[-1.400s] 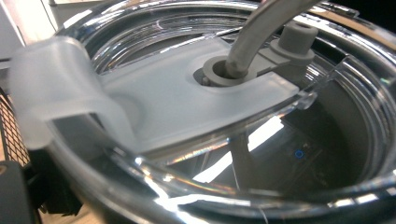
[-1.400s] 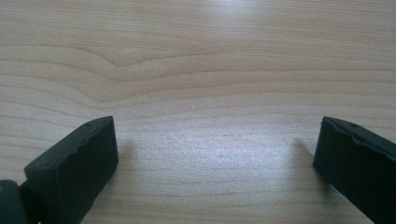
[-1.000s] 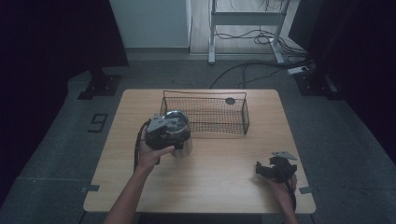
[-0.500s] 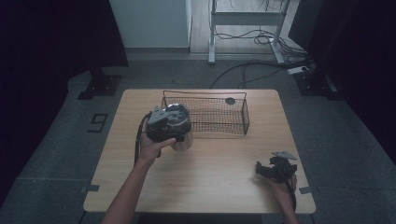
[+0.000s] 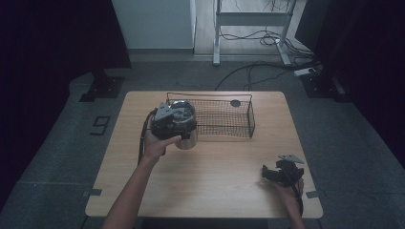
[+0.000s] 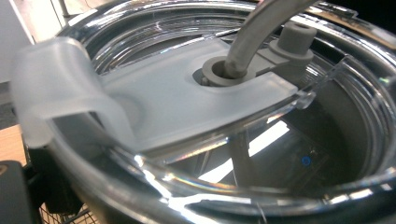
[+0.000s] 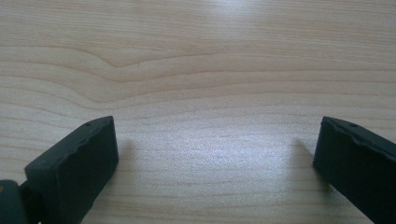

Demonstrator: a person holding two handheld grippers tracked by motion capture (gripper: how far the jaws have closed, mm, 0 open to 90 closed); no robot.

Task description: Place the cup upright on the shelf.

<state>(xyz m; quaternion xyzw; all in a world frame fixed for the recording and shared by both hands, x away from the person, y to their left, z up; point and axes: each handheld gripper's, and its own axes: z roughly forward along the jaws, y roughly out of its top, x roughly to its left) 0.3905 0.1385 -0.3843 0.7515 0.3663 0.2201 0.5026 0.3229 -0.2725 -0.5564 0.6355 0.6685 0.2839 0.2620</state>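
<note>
A steel tumbler (image 5: 187, 139) with a clear lid (image 6: 187, 102) and a straw (image 6: 261, 32) hangs just above the table at the left end of the wire basket (image 5: 224, 119). My left gripper (image 5: 173, 119) is shut on the tumbler's upper part, and the lid sits very close to its camera. My right gripper (image 5: 282, 172) rests on the table (image 5: 215, 186) near the front right corner. In the right gripper view my right gripper (image 7: 215, 140) stands open, with bare wood between the jaws.
The black wire basket stands at the back middle of the table, with a small dark round object (image 5: 235, 102) near its far side. Cables and a metal frame (image 5: 248, 19) lie on the floor beyond the table.
My left gripper has carried the tumbler a little farther from the person, up to the basket's left end. The right gripper has not moved.
</note>
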